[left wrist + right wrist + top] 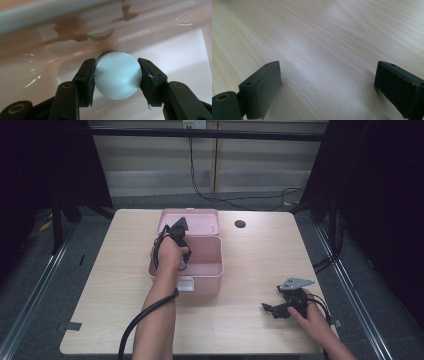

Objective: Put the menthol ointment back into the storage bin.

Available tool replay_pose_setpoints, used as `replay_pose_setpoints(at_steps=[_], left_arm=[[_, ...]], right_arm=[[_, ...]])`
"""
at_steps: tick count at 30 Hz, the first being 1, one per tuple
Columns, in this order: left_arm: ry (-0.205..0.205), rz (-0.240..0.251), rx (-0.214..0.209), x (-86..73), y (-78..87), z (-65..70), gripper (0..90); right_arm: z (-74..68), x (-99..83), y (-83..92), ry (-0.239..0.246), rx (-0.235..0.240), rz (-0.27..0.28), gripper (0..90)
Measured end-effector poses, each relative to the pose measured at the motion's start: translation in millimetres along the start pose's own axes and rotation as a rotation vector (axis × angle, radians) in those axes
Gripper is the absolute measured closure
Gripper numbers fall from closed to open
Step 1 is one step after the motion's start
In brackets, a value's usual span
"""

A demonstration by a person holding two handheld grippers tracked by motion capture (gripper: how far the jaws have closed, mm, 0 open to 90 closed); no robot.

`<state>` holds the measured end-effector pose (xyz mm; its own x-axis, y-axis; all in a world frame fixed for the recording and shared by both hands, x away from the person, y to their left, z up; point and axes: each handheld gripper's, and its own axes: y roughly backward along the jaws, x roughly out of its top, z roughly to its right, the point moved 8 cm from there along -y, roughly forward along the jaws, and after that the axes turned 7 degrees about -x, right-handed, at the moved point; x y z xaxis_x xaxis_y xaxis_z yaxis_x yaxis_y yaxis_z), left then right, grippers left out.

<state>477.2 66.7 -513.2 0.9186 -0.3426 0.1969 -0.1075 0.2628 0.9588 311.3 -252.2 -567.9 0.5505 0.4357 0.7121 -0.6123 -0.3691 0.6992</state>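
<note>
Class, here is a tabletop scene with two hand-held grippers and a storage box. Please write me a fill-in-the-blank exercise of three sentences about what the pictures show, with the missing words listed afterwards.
1. The left gripper is closed on a pale, round ____.
2. That gripper reaches down into an open box whose colour is ____.
3. The right gripper rests over the bare wooden table with its jaws ____.

Missing words: ball; pink; open
</note>
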Motion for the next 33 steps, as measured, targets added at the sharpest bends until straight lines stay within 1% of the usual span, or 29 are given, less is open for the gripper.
replay_pose_setpoints(at_steps=[3, 7, 8, 10, 11, 14, 15, 17, 18, 22, 25, 27, 32, 33], left_arm=[[0.003, 0.005, -0.005, 0.4, 0.9, 0.2, 48.2], [-0.003, -0.006, -0.005, -0.4, 2.1, 0.6, 47.1], [0.004, -0.010, -0.007, -1.1, 1.9, 0.7, 46.7], [0.001, -0.017, -0.006, -1.7, 2.4, 0.0, 46.7], [0.008, -0.022, -0.015, -2.5, 2.8, 0.8, 46.3], [0.010, -0.024, -0.015, -2.8, 3.3, 0.9, 45.9], [0.018, -0.025, -0.017, -3.3, 3.7, 1.1, 45.8], [0.011, -0.031, -0.013, -4.0, 5.4, -0.1, 44.9], [0.017, -0.037, -0.018, -4.6, 6.2, 0.7, 44.7], [0.013, -0.047, -0.022, -5.0, 9.0, 1.2, 43.6], [0.022, -0.061, -0.024, -6.4, 12.1, 2.9, 42.9], [0.017, -0.070, -0.026, -6.8, 14.6, 3.3, 42.5], [0.018, -0.062, -0.026, -6.1, 19.0, 4.3, 41.3], [0.009, -0.071, -0.025, -6.6, 20.7, 3.7, 40.8]], right_arm=[[0.0, 0.0, 0.0, 0.000, 0.000, 0.000, 6.8], [0.0, 0.0, 0.0, 0.000, 0.000, 0.000, 6.7], [0.0, 0.0, 0.0, 0.000, 0.000, 0.000, 6.7], [0.0, 0.0, 0.0, 0.000, 0.000, 0.000, 6.8], [0.0, 0.0, 0.0, 0.000, 0.000, 0.000, 6.7], [0.0, 0.0, 0.0, 0.000, 0.000, 0.000, 6.7], [0.0, 0.0, 0.0, 0.000, 0.000, 0.000, 6.8], [0.0, 0.0, 0.0, 0.000, 0.000, 0.000, 6.8], [0.0, 0.0, 0.0, 0.000, 0.000, 0.000, 6.7], [0.0, 0.0, 0.0, 0.000, 0.000, 0.000, 6.7], [0.0, 0.0, 0.0, 0.000, 0.000, 0.000, 6.7], [0.0, 0.0, 0.0, 0.000, 0.000, 0.000, 6.7], [0.0, 0.0, 0.0, 0.000, 0.000, 0.000, 6.8], [-0.1, 0.0, 0.0, -0.001, 0.000, -0.001, 6.7]])
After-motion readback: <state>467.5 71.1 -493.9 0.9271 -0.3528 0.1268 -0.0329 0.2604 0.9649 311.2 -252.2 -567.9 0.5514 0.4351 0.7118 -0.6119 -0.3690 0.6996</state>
